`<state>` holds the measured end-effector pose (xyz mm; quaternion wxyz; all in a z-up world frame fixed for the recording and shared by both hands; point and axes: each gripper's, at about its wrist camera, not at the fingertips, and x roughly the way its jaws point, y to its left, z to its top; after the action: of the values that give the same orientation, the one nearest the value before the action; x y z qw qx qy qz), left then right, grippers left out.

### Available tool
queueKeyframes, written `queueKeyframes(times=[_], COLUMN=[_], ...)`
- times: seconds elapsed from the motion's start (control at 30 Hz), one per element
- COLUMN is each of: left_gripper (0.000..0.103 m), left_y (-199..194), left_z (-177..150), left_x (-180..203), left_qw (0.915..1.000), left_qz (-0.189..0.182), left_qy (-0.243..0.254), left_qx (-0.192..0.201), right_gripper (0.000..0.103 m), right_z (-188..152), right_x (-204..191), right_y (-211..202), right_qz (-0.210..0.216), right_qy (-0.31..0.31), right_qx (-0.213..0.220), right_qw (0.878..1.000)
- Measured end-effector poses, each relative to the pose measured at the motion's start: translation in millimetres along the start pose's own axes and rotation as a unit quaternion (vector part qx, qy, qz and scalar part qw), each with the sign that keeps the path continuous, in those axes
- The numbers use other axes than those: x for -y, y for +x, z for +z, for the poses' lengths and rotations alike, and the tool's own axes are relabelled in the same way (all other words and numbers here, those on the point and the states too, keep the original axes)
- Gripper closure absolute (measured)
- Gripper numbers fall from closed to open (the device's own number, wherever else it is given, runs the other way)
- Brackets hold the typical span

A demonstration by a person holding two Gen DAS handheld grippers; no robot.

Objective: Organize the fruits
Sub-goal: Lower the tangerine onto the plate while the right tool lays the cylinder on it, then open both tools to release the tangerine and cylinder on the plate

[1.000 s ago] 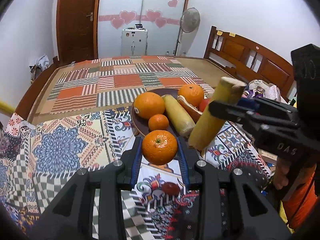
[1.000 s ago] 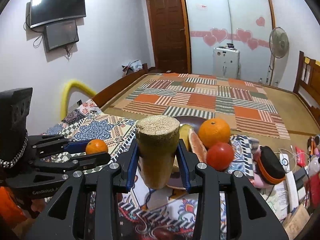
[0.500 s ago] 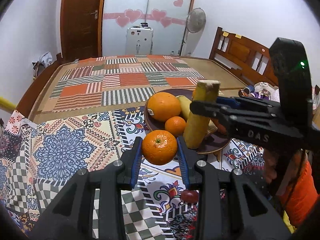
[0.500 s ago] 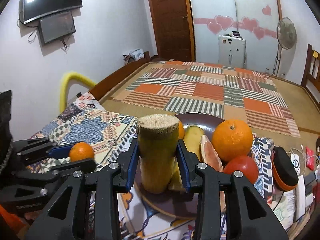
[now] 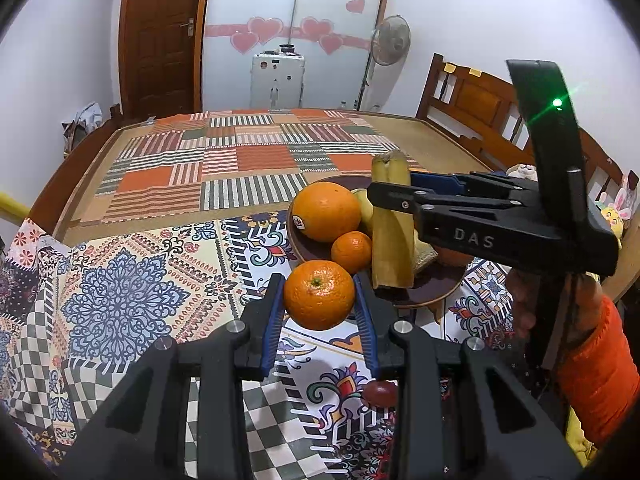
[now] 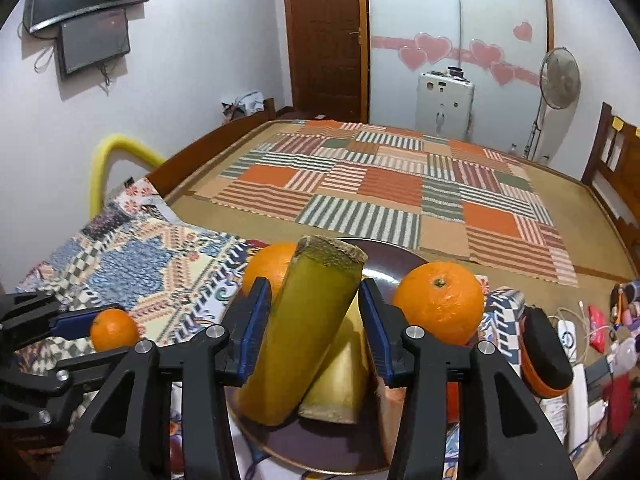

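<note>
My left gripper (image 5: 319, 296) is shut on an orange (image 5: 319, 294) and holds it above the patterned cloth, just in front of the dark brown plate (image 5: 424, 294). My right gripper (image 6: 314, 320) is shut on a yellow-green cane stick (image 6: 298, 332) whose lower end rests on the plate (image 6: 320, 452), tilted. The stick also shows in the left wrist view (image 5: 392, 232). On the plate lie a large orange (image 5: 326, 211), a small orange (image 5: 351, 251), a second cane piece (image 6: 340, 380), another orange (image 6: 438, 302) and a fruit wedge (image 6: 390, 416).
A small dark red fruit (image 5: 379, 392) lies on the patterned cloth (image 5: 120, 304) under my left gripper. An orange-black pouch (image 6: 546, 356) and small clutter (image 6: 600, 332) sit right of the plate. A wooden headboard (image 5: 476, 100) stands to the right.
My right gripper brought the cane stick down over the plate until its lower end rests there. My left gripper moved closer to the plate with the orange.
</note>
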<state>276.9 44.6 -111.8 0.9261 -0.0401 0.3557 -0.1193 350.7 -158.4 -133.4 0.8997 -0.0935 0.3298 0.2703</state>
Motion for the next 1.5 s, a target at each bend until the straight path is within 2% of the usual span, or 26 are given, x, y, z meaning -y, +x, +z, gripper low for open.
queueKeyframes(times=[0.03,0.13,0.17,0.43,0.7,0.93,1.2,1.5], left_gripper=[0.069,0.069,0.069,0.069,0.069,0.069,0.069,0.069], left_y=[0.8,2.4,2.7,6.2,12.6,40.1,69.5,91.4], left_z=[0.0,-0.1,0.3,8.0,25.0,37.2,33.1,40.9], left_x=[-0.3,-0.7,-0.1,9.1,45.7,84.0,109.6,109.2], left_qw=[1.0000,1.0000,1.0000,1.0000,0.9994,0.9978,0.9947,0.9955], left_qz=[0.000,0.001,0.002,-0.001,-0.012,-0.020,-0.031,-0.012], left_qy=[0.001,0.002,0.003,0.006,0.031,0.059,0.081,0.075], left_qx=[-0.001,-0.002,-0.002,-0.005,-0.004,-0.022,-0.054,-0.057], right_gripper=[0.059,0.046,0.045,0.045,0.045,0.045,0.045,0.045], right_z=[0.7,2.4,3.0,-3.9,-17.9,-27.2,-36.6,-42.7], right_x=[-0.2,1.0,1.3,9.0,34.4,53.7,70.1,73.2], right_y=[2.4,6.4,6.0,-25.6,-60.7,-70.3,-73.9,-76.7], right_qz=[-0.008,-0.022,-0.026,-0.035,-0.036,-0.052,-0.042,-0.040], right_qy=[-0.006,-0.014,-0.013,-0.014,0.005,0.014,0.032,0.032], right_qx=[-0.004,-0.010,-0.009,0.020,0.042,0.050,0.056,0.064], right_qw=[1.000,1.000,1.000,0.999,0.998,0.997,0.997,0.997])
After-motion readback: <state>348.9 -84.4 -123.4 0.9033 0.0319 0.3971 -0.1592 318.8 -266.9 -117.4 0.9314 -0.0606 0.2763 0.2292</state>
